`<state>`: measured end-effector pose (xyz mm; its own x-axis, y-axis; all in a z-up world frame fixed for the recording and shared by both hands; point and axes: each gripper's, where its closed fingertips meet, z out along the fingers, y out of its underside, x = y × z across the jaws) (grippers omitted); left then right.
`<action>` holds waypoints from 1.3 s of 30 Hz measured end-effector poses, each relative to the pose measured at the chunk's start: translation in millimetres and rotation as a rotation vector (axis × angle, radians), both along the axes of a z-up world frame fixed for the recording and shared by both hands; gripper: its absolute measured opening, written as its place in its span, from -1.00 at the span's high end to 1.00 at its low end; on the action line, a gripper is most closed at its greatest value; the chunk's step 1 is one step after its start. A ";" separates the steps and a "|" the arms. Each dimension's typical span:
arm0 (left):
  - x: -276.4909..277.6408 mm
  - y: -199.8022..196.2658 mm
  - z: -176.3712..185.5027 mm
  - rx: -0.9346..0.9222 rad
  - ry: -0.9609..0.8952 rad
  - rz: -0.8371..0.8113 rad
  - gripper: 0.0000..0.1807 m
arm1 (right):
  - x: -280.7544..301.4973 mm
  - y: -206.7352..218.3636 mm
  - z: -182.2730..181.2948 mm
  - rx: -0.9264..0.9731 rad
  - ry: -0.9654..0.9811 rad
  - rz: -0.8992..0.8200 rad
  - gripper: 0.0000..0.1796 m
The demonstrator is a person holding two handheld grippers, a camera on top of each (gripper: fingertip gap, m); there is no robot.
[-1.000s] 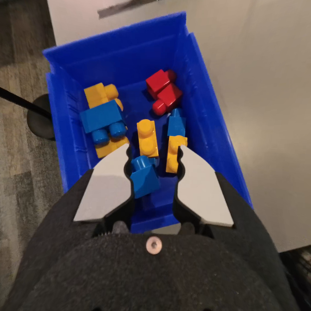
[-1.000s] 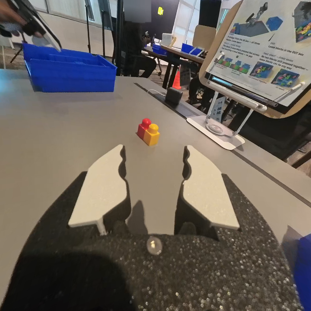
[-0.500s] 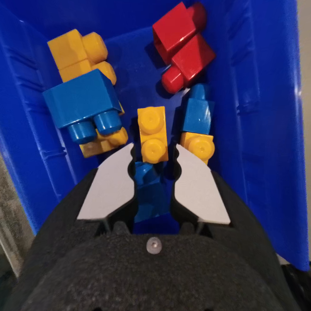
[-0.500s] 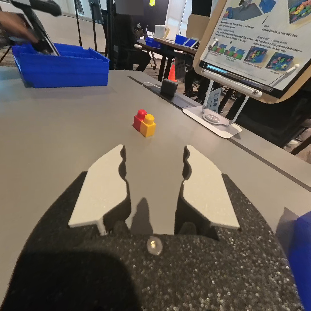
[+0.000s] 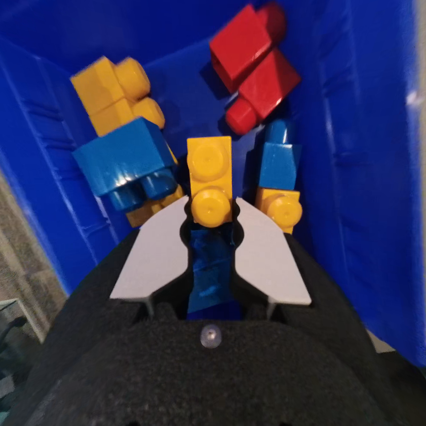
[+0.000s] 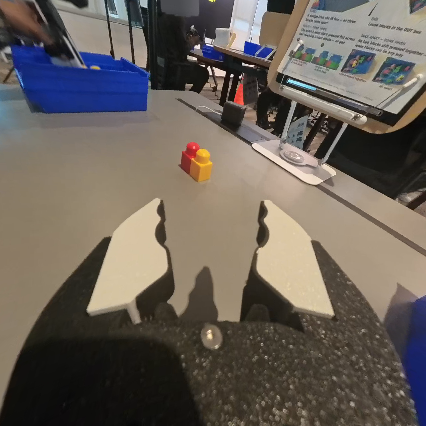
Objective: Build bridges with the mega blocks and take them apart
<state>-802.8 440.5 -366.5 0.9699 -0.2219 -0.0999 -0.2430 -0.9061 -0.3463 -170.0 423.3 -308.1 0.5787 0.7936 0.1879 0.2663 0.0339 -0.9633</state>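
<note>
Two grippers showed, each in its own view. The left gripper [image 5: 211,202] was down inside a blue bin [image 5: 368,161], its fingers [image 5: 161,249] drawn narrow around the near end of a yellow two-stud block [image 5: 208,177], touching it on both sides; whether the hold was firm I could not tell. Around it in the bin lay a blue block [image 5: 124,161] over yellow ones [image 5: 110,90], a pair of red blocks [image 5: 253,76], and a blue block [image 5: 279,161] beside another yellow one [image 5: 280,207]. The right gripper [image 6: 212,205] hung low over the grey tabletop [image 6: 69,175] with its fingers [image 6: 136,255] wide and holding nothing. Ahead of it a red block [image 6: 187,158] and a yellow block [image 6: 201,167] stood upright, touching side by side. Farther left the bin [image 6: 87,94] sat on the tabletop, well apart from that pair.
</note>
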 end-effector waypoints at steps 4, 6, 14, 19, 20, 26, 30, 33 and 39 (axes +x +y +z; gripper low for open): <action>20.1 22.7 58.0 0.188 -0.025 -0.052 0.63 | -12.3 17.2 -3.5 0.005 -0.029 0.073 -0.05; 51.2 35.4 90.6 0.293 -0.063 -0.120 0.64 | -22.7 28.1 -5.0 -0.017 -0.020 0.133 -0.13; 233.1 74.6 148.4 0.509 -0.195 -0.507 0.64 | -81.7 77.3 -33.1 -0.201 -0.082 0.323 -0.24; 320.0 101.2 146.1 0.548 -0.380 -0.652 0.64 | -121.4 98.5 -54.2 -0.370 -0.011 0.352 -0.22; 331.5 105.7 145.5 0.555 -0.411 -0.670 0.64 | -128.3 102.1 -60.8 -0.398 -0.012 0.343 -0.21; 366.5 124.7 139.9 0.600 -0.559 -0.718 0.64 | -165.6 113.6 -79.0 -0.424 -0.112 0.319 -0.17; 367.1 132.9 134.1 0.577 -0.574 -0.730 0.64 | -179.0 111.5 -93.9 -0.435 -0.224 0.332 -0.17; 364.4 133.6 136.3 0.585 -0.575 -0.741 0.64 | -181.0 110.4 -102.8 -0.437 -0.289 0.324 -0.10; 357.0 136.2 134.3 0.591 -0.551 -0.744 0.64 | -190.2 113.8 -104.9 -0.420 -0.315 0.339 -0.02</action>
<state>-445.8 576.7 -232.2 0.5578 -0.8296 0.0233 -0.3384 -0.2530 -0.9063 -360.1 537.2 -413.0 0.2495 0.9666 -0.0593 0.5804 -0.1983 -0.7898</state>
